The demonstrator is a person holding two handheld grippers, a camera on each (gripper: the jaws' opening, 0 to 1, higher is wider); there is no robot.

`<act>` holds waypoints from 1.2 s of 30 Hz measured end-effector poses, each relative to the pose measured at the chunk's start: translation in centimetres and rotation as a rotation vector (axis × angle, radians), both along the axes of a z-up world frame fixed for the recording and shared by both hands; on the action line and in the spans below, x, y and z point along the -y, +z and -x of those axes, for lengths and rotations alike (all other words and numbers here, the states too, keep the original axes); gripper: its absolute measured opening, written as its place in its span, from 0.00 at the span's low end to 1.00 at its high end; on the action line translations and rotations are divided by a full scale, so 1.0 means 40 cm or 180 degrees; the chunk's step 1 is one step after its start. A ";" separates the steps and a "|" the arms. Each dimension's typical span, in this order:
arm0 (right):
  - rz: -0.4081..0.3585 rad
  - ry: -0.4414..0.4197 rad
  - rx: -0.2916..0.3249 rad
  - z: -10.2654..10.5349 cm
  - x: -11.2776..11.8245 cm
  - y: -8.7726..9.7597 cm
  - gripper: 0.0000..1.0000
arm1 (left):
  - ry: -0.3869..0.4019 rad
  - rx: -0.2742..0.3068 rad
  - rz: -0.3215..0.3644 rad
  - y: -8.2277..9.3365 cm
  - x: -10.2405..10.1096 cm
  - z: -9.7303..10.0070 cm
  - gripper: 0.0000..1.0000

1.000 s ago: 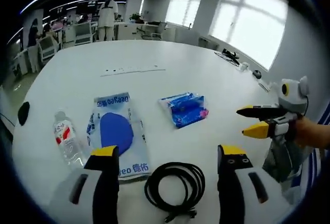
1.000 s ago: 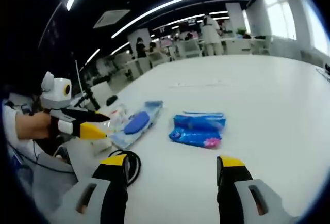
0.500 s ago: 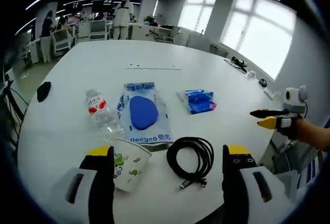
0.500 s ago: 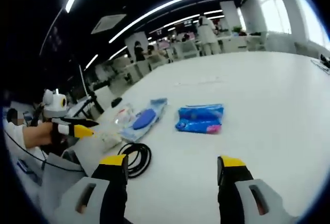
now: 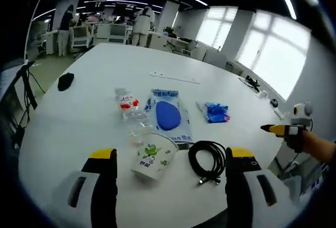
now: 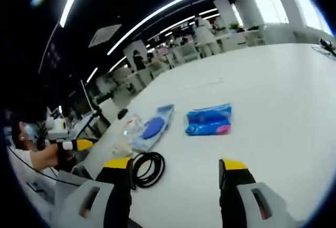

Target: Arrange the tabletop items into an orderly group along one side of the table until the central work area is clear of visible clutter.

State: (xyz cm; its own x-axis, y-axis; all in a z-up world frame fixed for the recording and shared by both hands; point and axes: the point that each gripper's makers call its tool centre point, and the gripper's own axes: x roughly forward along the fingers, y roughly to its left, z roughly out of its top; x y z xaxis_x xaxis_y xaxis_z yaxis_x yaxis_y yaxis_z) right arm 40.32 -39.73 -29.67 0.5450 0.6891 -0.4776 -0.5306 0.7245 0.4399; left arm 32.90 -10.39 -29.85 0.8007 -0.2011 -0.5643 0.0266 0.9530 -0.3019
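Note:
On the white table (image 5: 79, 117) a paper cup (image 5: 153, 156) printed in green lies on its side, close to a clear water bottle (image 5: 131, 115) with a red label. Beside them are a packaged blue mask (image 5: 169, 116), a small blue packet (image 5: 216, 112) and a coiled black cable (image 5: 208, 159). My left gripper (image 5: 170, 154) hangs open above the near edge, holding nothing. My right gripper (image 6: 176, 163) is open too, with the cable (image 6: 148, 166), mask pack (image 6: 152, 128) and blue packet (image 6: 210, 121) ahead of it. The right gripper (image 5: 275, 129) is at the table's right edge, the left gripper (image 6: 79, 144) far left.
A small black object (image 5: 65, 81) lies near the table's left edge and a thin strip (image 5: 174, 78) further back. Dark gadgets (image 5: 252, 82) sit at the far right edge. Desks, chairs and standing people fill the office behind. Wide bare tabletop stretches beyond the items.
Both cameras have pulled back from the table, so the items look smaller. The paper cup has come into the left gripper view. The items themselves have not moved.

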 end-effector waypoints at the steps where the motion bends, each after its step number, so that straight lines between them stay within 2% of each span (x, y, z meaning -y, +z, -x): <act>1: 0.0001 0.0003 0.0001 -0.009 -0.002 0.001 0.67 | -0.0009 -0.0011 -0.0025 -0.002 -0.002 0.003 0.86; 6: 0.0007 0.0016 0.0017 -0.014 -0.003 0.004 0.67 | -0.0005 0.0001 -0.0044 0.001 -0.001 0.015 0.86; 8: 0.0021 0.0010 -0.0005 -0.012 -0.001 -0.002 0.66 | -0.0029 0.0133 -0.0119 0.016 -0.006 0.015 0.84; 16: -0.0005 0.0008 -0.0141 0.028 -0.013 -0.030 0.63 | -0.0086 0.0280 -0.0131 0.040 -0.005 0.060 0.87; 20: 0.0013 0.0009 -0.0232 0.064 -0.026 -0.049 0.62 | -0.0121 0.0446 -0.0290 0.056 0.006 0.091 0.87; 22: -0.0006 -0.0012 -0.0279 0.058 -0.022 -0.058 0.61 | -0.0134 0.0511 -0.0340 0.057 0.012 0.100 0.87; 24: -0.0037 -0.0037 -0.0338 0.074 -0.029 -0.061 0.60 | -0.0168 0.0596 -0.0465 0.059 0.021 0.114 0.87; 27: -0.0039 -0.0029 -0.0391 0.096 -0.050 -0.064 0.59 | -0.0198 0.0745 -0.0360 0.047 0.042 0.129 0.91; 29: -0.0029 -0.0007 -0.0413 0.103 -0.058 -0.069 0.59 | -0.0186 0.0760 -0.0345 0.033 0.042 0.143 0.93; 31: -0.0021 0.0003 -0.0454 0.114 -0.075 -0.075 0.58 | -0.0126 0.0704 -0.0346 0.025 0.039 0.163 0.93; 32: -0.0023 0.0000 -0.0464 0.116 -0.079 -0.076 0.58 | -0.0115 0.0597 -0.0382 0.015 0.031 0.169 0.92; 33: -0.0025 0.0002 -0.0474 0.112 -0.076 -0.080 0.58 | -0.0135 0.0758 -0.0428 0.033 0.031 0.153 0.92; 34: -0.0023 0.0004 -0.0480 0.112 -0.079 -0.081 0.58 | -0.0126 0.0809 -0.0418 0.040 0.033 0.146 0.93; 36: -0.0012 0.0008 -0.0500 0.122 -0.089 -0.084 0.57 | -0.0084 0.0799 -0.0264 0.033 0.031 0.136 0.97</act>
